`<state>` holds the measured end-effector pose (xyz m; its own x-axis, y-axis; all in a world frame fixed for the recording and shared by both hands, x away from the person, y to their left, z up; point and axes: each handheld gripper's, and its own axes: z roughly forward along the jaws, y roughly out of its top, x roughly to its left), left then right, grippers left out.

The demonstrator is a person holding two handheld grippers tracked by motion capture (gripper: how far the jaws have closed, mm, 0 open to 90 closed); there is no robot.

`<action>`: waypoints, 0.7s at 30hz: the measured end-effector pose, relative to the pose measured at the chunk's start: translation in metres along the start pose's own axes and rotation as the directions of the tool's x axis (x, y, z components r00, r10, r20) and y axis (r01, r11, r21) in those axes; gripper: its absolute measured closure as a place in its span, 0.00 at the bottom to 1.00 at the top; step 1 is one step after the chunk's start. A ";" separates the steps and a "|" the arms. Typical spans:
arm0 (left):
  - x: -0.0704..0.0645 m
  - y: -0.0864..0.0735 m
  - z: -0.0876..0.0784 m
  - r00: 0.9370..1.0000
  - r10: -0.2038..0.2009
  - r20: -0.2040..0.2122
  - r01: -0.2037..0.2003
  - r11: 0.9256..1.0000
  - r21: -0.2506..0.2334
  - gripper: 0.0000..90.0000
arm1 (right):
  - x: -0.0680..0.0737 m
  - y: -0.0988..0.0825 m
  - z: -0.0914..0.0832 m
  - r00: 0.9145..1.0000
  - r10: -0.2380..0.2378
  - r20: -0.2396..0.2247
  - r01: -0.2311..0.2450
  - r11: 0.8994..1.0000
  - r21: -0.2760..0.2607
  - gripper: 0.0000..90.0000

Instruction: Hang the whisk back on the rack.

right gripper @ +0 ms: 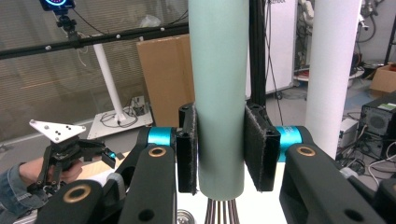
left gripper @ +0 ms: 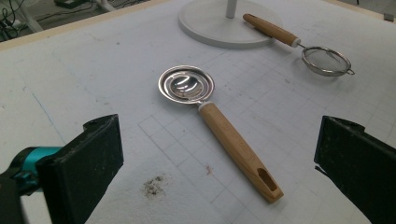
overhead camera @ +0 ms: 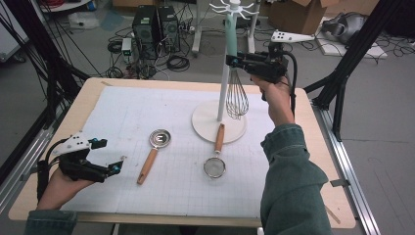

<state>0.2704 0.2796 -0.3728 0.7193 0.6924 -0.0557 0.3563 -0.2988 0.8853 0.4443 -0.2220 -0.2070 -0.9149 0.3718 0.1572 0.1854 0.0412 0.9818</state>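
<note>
A whisk with a mint-green handle [overhead camera: 231, 44] and wire loops [overhead camera: 237, 98] hangs upright beside the white stand's pole [overhead camera: 222, 93]. My right gripper [overhead camera: 230, 60] is shut on that handle. In the right gripper view both pads [right gripper: 187, 149] press the whisk's handle [right gripper: 219, 93] from either side. The handle's top reaches up by the stand's hooks [overhead camera: 234, 6]; I cannot tell if it rests on one. My left gripper [overhead camera: 110, 155] is open, low over the mat at the front left. A metal egg separator [left gripper: 187, 84] with a wooden handle lies just ahead of it.
A small strainer [overhead camera: 215, 166] lies on the mat with its wooden handle resting on the stand's round base [overhead camera: 203, 125]. The egg separator [overhead camera: 159, 138] lies left of it. A white gridded mat [overhead camera: 147, 105] covers the wooden table. Computers, cables and boxes sit on the floor beyond.
</note>
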 end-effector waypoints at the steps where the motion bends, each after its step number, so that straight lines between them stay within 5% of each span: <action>1: 0.000 0.000 0.000 1.000 0.002 -0.001 -0.002 1.000 0.000 0.02 | 0.000 0.000 0.000 1.000 0.002 0.003 -0.002 1.000 -0.001 0.76; 12: -0.001 0.000 0.000 1.000 0.006 0.008 -0.006 1.000 0.002 0.02 | 0.002 0.000 0.000 0.999 0.009 0.047 -0.009 1.000 0.006 0.74; 21: 0.000 0.000 -0.001 1.000 0.008 0.001 -0.008 1.000 -0.003 0.02 | 0.005 0.002 0.000 1.000 0.000 0.018 0.000 1.000 0.006 0.77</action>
<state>0.2697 0.2801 -0.3719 0.7229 0.6892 -0.0490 0.3486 -0.3026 0.8871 0.4401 -0.2203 -0.2046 -0.9085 0.3881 0.1550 0.1873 0.0465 0.9812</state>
